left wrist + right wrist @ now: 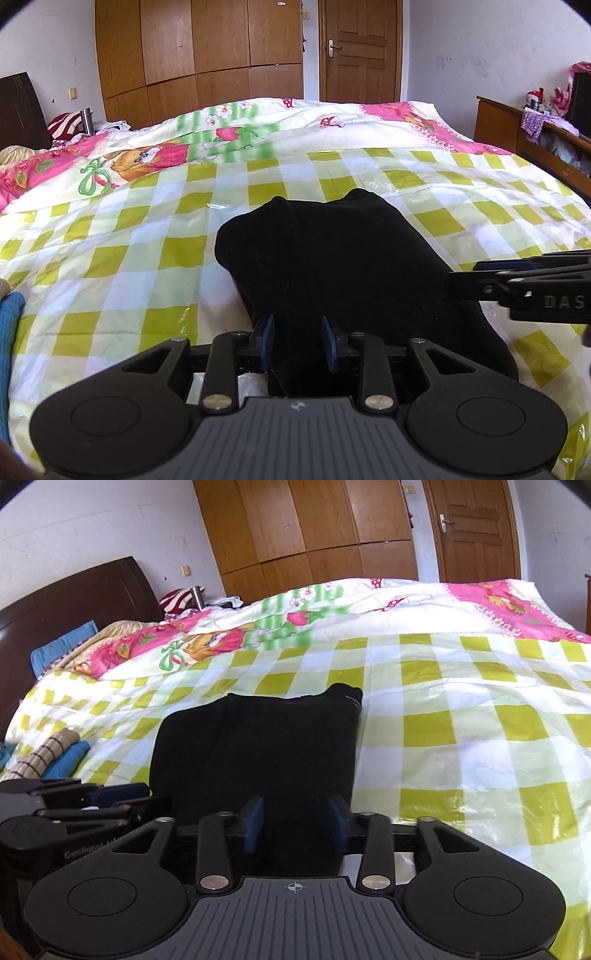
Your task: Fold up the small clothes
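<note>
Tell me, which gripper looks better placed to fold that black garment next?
Hard to separate, probably the left gripper. Both sit open at the near edge of the black garment, but the left straddles a raised fold of cloth, while the right gripper only frames flat fabric.

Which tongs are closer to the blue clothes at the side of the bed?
Left. The left tongs sit at the black garment's near edge, on the side of the blue clothes. The right tongs sit on the far side.

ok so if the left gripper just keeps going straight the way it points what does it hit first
The black garment. The left gripper has its jaws apart with the near edge of the cloth already between them, so going straight on would likely just push further into it, over the checked sheet.
</note>
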`<state>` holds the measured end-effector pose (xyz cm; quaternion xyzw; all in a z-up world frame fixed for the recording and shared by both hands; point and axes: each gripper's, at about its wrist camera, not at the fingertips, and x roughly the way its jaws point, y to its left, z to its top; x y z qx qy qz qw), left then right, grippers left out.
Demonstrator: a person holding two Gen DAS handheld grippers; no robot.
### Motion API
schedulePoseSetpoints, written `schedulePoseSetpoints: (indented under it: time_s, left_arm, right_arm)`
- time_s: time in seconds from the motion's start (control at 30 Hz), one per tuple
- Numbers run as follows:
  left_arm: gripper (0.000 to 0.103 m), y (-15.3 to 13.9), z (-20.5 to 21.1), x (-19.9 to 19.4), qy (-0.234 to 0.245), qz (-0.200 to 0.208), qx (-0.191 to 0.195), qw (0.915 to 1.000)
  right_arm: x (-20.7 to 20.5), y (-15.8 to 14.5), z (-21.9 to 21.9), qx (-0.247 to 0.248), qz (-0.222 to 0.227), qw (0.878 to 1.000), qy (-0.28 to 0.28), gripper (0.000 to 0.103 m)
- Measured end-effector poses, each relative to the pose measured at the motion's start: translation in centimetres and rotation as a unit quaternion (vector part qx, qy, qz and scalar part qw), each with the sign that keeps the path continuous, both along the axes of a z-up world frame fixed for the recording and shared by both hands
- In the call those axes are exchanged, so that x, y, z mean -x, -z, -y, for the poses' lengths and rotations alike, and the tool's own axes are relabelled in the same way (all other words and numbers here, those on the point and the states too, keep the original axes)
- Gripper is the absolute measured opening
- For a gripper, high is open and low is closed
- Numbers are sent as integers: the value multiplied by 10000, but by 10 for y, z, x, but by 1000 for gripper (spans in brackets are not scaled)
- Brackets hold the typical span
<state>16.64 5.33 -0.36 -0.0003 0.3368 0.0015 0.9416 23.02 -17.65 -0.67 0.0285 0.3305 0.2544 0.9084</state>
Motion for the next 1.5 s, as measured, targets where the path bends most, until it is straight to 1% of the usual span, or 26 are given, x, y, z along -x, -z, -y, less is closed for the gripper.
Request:
schedulePoseSetpoints:
  time_s: [0.1, 0.17, 0.27, 0.33, 0.43, 0.5, 0.57, 0.67, 0.77, 0.87, 0.97, 1.03, 1.1, 1.2, 1.27, 1.37, 1.43, 1.5]
  left_arm:
    - [44, 1, 0, -3, 3, 0, 54, 10000]
    - [45, 1, -2, -4, -7, -5, 128, 9999]
    - [45, 0, -4, -4, -41, 30, 250, 9997]
    - [45, -3, -7, -1, -67, 114, 360, 9993]
    - [47, -8, -9, 2, -66, 256, 528, 9983]
    - [49, -7, -6, -1, -52, 260, 499, 9984]
    - [52, 0, -4, -5, -17, 181, 453, 9988]
    - [55, 10, -2, -8, -8, 58, 437, 9990]
    - [56, 12, -3, -6, 61, 129, 368, 9992]
    - [59, 10, -14, -4, 73, 153, 567, 9982]
    - [62, 13, -22, -3, -13, 176, 780, 9968]
    - [67, 17, -25, -2, -68, 147, 819, 9965]
    - [71, 24, -27, -4, -145, 124, 831, 9964]
    - [71, 25, -35, -3, -163, 128, 1113, 9936]
    - [71, 27, -35, -6, -117, 60, 1213, 9925]
    - [72, 33, -29, -16, 1, -97, 1280, 9917]
    - [73, 36, -28, -19, -19, -143, 1330, 9910]
    - [75, 38, -32, -22, -59, -238, 1475, 9888]
  right_arm:
    - [-9, 6, -3, 2, -101, 9999, 16, 41]
    - [-15, 11, -3, -102, -224, 9997, 57, 41]
    - [-21, 14, 1, -242, -333, 9991, 128, 45]
    - [-20, 13, 3, -273, -308, 9990, 159, 45]
    - [-16, 9, 6, -235, -115, 9994, 241, 45]
    - [-17, 9, 7, -135, -36, 9994, 302, 44]
    - [-18, 10, 11, -187, -40, 9991, 380, 45]
    - [-24, 13, 13, -255, -279, 9988, 316, 45]
    - [-30, 18, 14, -363, -491, 9979, 234, 44]
    - [-32, 16, 21, -562, -561, 9966, 224, 45]
    - [-36, 21, 26, -759, -751, 9940, 218, 46]
    - [-41, 26, 26, -934, -913, 9913, 186, 46]
    - [-48, 32, 23, -1048, -1081, 9884, 176, 50]
    - [-51, 32, 21, -1062, -1129, 9878, 163, 52]
    - [-48, 29, 25, -1130, -1137, 9870, 139, 52]
    - [-50, 34, 23, -1045, -1183, 9874, 113, 52]
    - [-55, 39, 21, -1089, -1323, 9852, 80, 57]
    - [-61, 44, 20, -1230, -1468, 9815, 72, 60]
